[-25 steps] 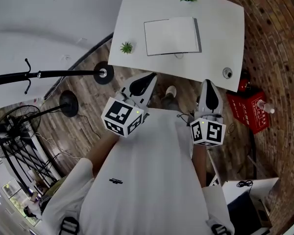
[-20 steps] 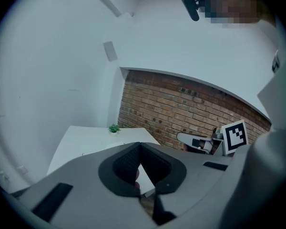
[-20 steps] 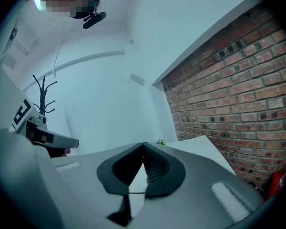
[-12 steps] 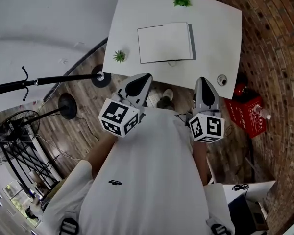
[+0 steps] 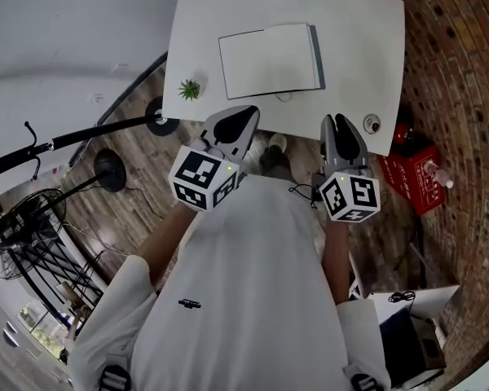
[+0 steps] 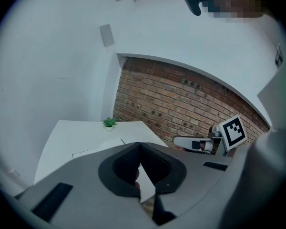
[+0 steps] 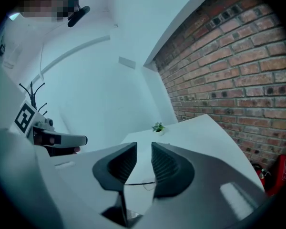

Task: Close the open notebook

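A white table [image 5: 367, 39] is set against a red brick wall [image 5: 464, 96] on the right. A plain white wall [image 5: 57, 39] is seen left. A black coat stand [image 5: 156, 122] is placed on the wood-plank floor [image 5: 130, 206].

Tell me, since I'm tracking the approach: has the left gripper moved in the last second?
Yes. In the head view the left gripper has advanced toward the table; its tip now overlaps the table's near edge.
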`<action>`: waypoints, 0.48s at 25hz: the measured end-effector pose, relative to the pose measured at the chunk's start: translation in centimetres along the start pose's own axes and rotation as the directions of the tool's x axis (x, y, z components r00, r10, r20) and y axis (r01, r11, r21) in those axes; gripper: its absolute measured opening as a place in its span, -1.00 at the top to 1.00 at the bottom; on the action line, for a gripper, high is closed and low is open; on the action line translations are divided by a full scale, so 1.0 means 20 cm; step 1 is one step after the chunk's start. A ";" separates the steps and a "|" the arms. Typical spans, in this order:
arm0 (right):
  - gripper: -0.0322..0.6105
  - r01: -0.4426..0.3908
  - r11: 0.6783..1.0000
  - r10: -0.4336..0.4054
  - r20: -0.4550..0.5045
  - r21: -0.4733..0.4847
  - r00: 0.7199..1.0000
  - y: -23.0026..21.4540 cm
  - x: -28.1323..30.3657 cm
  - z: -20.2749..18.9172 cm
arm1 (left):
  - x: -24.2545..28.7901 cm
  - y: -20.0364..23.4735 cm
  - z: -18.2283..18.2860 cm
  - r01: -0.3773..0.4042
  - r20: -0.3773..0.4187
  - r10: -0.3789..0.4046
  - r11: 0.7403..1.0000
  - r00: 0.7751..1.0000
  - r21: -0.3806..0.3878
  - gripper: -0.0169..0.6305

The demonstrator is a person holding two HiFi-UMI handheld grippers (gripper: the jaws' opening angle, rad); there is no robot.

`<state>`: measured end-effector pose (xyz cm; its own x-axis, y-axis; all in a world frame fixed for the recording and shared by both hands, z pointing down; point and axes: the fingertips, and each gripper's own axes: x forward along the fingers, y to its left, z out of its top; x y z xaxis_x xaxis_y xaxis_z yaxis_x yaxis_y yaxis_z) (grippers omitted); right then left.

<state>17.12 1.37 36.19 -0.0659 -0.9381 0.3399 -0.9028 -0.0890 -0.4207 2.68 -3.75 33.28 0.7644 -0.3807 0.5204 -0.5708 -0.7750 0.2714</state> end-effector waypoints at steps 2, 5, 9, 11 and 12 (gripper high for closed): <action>0.59 0.006 1.000 -0.005 -0.020 0.026 1.000 -0.03 0.06 -0.02 | 0.07 0.04 -0.02 0.006 -0.019 -0.006 1.000 1.000 -0.007 0.94; 0.49 0.010 0.998 -0.007 -0.044 0.061 0.999 -0.07 0.15 -0.05 | 0.18 0.10 -0.06 0.015 -0.054 -0.015 1.000 0.998 -0.008 0.94; 0.36 0.025 0.994 -0.017 -0.077 0.103 0.997 -0.13 0.26 -0.12 | 0.32 0.17 -0.12 0.035 -0.101 -0.035 0.999 0.994 0.002 0.94; 0.32 0.039 0.991 -0.027 -0.096 0.126 0.995 -0.17 0.30 -0.17 | 0.38 0.20 -0.15 0.046 -0.121 -0.046 0.999 0.992 0.001 0.94; 0.30 0.046 0.989 -0.032 -0.105 0.139 0.994 -0.19 0.32 -0.19 | 0.41 0.21 -0.16 0.051 -0.132 -0.051 0.999 0.990 0.000 0.94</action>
<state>18.49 -3.05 43.19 -0.0813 -0.8945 0.4396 -0.8372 -0.1781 -0.5172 5.66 -8.47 41.30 0.7461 -0.2713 0.6080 -0.5311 -0.7933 0.2977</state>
